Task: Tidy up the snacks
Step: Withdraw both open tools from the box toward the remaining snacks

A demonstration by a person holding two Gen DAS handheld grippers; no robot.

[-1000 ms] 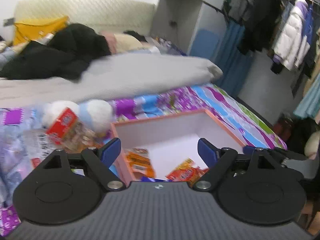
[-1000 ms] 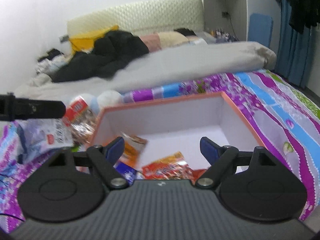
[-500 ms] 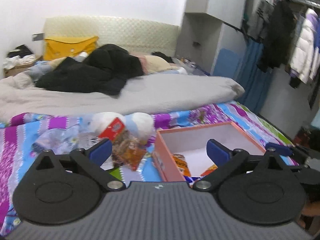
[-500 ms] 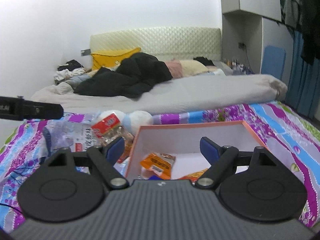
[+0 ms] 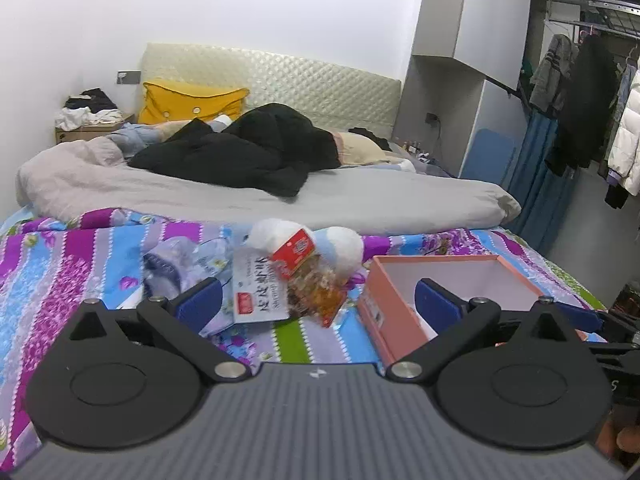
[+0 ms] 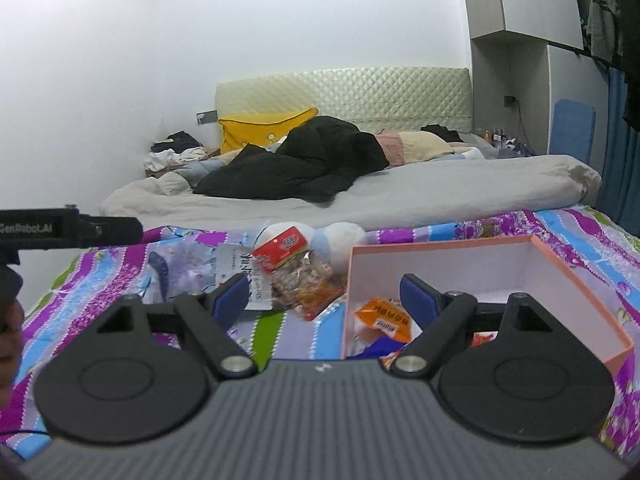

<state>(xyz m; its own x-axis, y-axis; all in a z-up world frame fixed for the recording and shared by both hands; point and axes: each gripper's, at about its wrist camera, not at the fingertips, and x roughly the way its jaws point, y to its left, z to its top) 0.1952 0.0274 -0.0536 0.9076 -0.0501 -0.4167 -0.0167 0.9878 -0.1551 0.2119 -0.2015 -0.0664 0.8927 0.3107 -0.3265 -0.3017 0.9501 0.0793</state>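
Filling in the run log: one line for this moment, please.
left gripper: open, empty | right gripper: open, empty | box: orange packet inside | snack bag: on bedspread beside box

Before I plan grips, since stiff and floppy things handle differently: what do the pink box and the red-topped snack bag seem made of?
The pink box looks like matte cardboard: thin, straight walls, crisp corners, plain white inside. The red-topped snack bag looks like clear, glossy plastic film with a red printed card header: it glints, crinkles, and shows its contents through. Both are judged by look only.
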